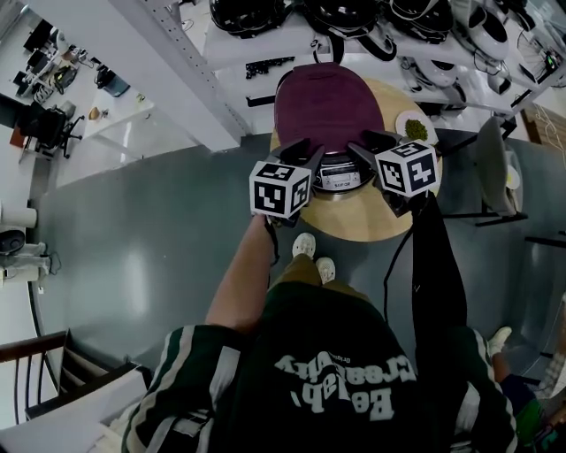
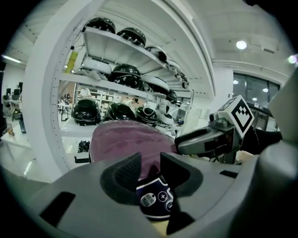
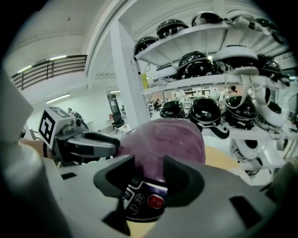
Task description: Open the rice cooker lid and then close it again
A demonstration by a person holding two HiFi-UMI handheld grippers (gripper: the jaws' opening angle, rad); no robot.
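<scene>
Here's the cooker (image 1: 329, 133), at the middle of a round table (image 1: 354, 226), with its purple lid (image 1: 329, 106) lying down over the body. Whether the lid is latched, I can't tell from here. Both grippers are at the near edge, flanking the front panel (image 1: 339, 180).

The left gripper (image 1: 301, 152) has its jaws parted, with nothing pinched. Its own view looks through the gap at the panel's buttons and the lid rising behind. The right gripper (image 1: 370, 146) is released too and a touch wider, and the red button sits framed between its pads but beyond them, untouched.

Both point slightly downward at the lid's front lip. My guess is that's because the catch sits there, so it's the spot to work from for either popping the lid or pressing it home. With nothing gripped, this reads as a push or a hover, not a carry.

Over on the right there's a small dish (image 1: 414, 128) of something green, close to the right gripper, so it's worth minding. On the far side are shelves of helmets (image 1: 354, 13), well apart from the action.
</scene>
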